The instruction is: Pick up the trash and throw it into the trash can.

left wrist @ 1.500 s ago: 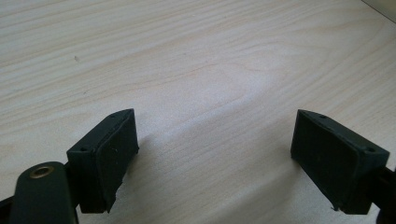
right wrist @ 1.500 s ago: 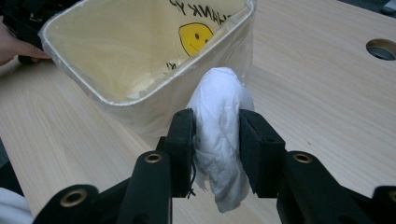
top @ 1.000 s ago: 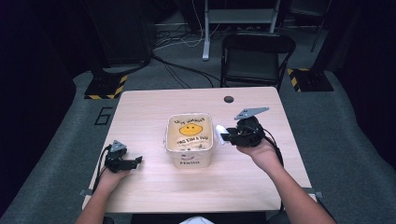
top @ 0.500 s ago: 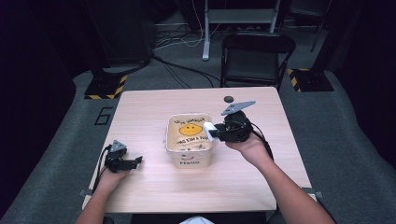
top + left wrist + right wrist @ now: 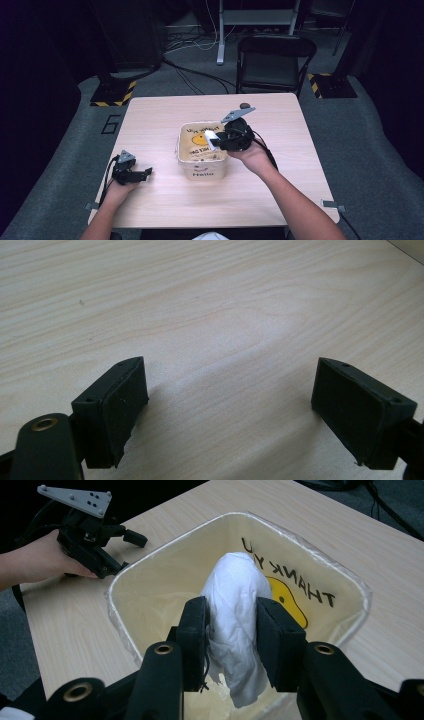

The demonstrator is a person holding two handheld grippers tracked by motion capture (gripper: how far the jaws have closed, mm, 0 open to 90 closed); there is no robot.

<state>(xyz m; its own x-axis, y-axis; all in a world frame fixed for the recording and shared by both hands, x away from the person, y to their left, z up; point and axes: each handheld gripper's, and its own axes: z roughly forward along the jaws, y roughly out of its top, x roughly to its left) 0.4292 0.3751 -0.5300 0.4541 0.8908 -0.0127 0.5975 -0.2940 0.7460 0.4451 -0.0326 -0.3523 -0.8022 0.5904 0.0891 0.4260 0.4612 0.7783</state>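
A crumpled white tissue (image 5: 235, 625) is pinched between the jaws of my right gripper (image 5: 232, 630), which is shut on it. It hangs over the mouth of a small cream bin (image 5: 145, 585) lined with a plastic bag (image 5: 320, 587) printed with a yellow smiley. From above, the right gripper (image 5: 216, 141) holds the white tissue (image 5: 211, 139) over the bin (image 5: 202, 170) at the table's middle. My left gripper (image 5: 145, 173) rests open on the table at the front left, with bare wood between its pads (image 5: 122, 405).
The wooden table (image 5: 310, 145) has a small dark round object (image 5: 244, 105) near its far edge. A black chair (image 5: 272, 60) stands behind the table, with cables and stand bases on the grey floor beyond.
My right gripper has carried the white tissue leftward from beside the bin's right rim to above its opening. The left gripper has stayed put.
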